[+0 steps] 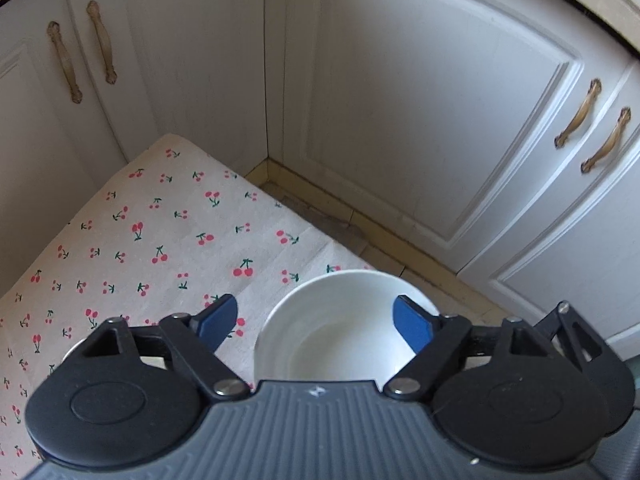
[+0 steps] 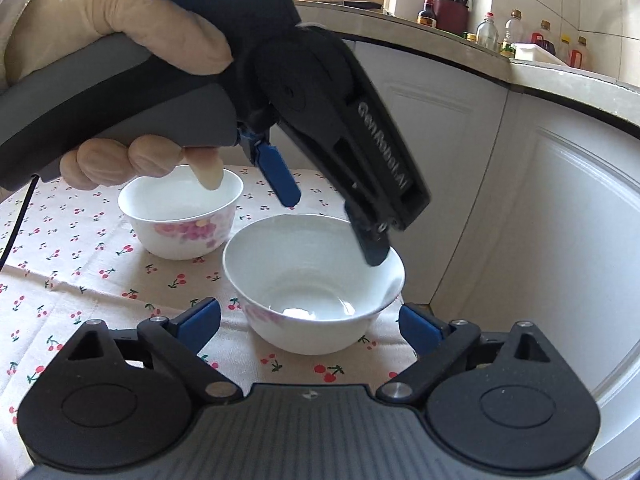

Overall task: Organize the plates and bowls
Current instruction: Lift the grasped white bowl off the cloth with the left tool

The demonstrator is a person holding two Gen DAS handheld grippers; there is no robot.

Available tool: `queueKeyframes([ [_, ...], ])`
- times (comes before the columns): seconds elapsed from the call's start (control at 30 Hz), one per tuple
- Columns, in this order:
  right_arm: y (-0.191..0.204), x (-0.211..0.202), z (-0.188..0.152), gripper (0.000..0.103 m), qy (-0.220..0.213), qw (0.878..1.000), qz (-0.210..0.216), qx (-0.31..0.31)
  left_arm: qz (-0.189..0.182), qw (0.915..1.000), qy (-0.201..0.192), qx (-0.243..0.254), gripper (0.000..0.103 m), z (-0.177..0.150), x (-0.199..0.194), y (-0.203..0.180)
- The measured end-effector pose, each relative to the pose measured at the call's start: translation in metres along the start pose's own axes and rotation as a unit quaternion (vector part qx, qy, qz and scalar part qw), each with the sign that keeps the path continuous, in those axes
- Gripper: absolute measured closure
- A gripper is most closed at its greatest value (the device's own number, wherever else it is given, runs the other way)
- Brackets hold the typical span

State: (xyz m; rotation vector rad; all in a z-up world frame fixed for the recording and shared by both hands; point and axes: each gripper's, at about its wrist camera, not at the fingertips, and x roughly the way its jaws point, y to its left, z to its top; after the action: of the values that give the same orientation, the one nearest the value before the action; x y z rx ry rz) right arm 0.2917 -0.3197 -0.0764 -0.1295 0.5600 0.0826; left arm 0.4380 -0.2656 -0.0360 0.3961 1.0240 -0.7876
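Observation:
A white bowl (image 1: 340, 332) (image 2: 316, 284) with pink flowers on its side stands near the corner of the table with the cherry-print cloth (image 1: 160, 240) (image 2: 80, 280). My left gripper (image 1: 316, 322) (image 2: 328, 216), held by a hand (image 2: 120, 28), points steeply down over it and is open. One of its fingers (image 2: 372, 244) dips at the bowl's right rim; the other hangs outside, and neither presses on it. My right gripper (image 2: 308, 324) is open and low in front of this bowl, its tips on either side without touching. A second flowered bowl (image 2: 180, 216) stands behind to the left.
White cabinet doors (image 1: 400, 120) (image 2: 540, 220) with bronze handles (image 1: 578, 114) stand close past the table's corner, with a strip of floor (image 1: 320, 208) between. A counter (image 2: 560, 76) above holds bottles and a knife holder (image 2: 452, 12).

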Motion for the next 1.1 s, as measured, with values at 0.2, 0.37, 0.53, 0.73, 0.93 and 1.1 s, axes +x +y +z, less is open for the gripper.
queueKeyframes([
  [0.2,-0.0046,0.0022,-0.0001,0.01,-0.002,1.0,0.0,0.01,-0.012,0.9998,0.015,0.003,0.031,-0.0038,0.0061,0.0033],
  [0.37,-0.0059,0.0044,-0.0006,0.013,-0.002,1.0,0.003,0.015,-0.016,0.9997,0.018,0.009,0.036,-0.0048,0.0077,0.0028],
  [0.53,-0.0068,0.0036,-0.0013,0.014,-0.006,1.0,0.005,0.013,-0.02,0.9996,0.019,0.008,0.036,-0.0059,0.0082,0.005],
  [0.73,-0.0082,0.0041,-0.0001,0.015,-0.005,1.0,0.01,0.016,-0.024,0.9995,0.019,0.006,0.036,-0.0069,0.0094,0.0068],
  [0.93,-0.0091,0.0055,0.0018,0.015,-0.001,1.0,0.013,0.015,-0.025,0.9993,0.024,0.011,0.036,-0.0054,0.0103,0.0072],
  [1.1,-0.0099,0.0069,0.0019,0.014,0.002,1.0,0.015,0.015,-0.02,0.9993,0.026,0.017,0.036,-0.0063,0.0106,0.0049],
])
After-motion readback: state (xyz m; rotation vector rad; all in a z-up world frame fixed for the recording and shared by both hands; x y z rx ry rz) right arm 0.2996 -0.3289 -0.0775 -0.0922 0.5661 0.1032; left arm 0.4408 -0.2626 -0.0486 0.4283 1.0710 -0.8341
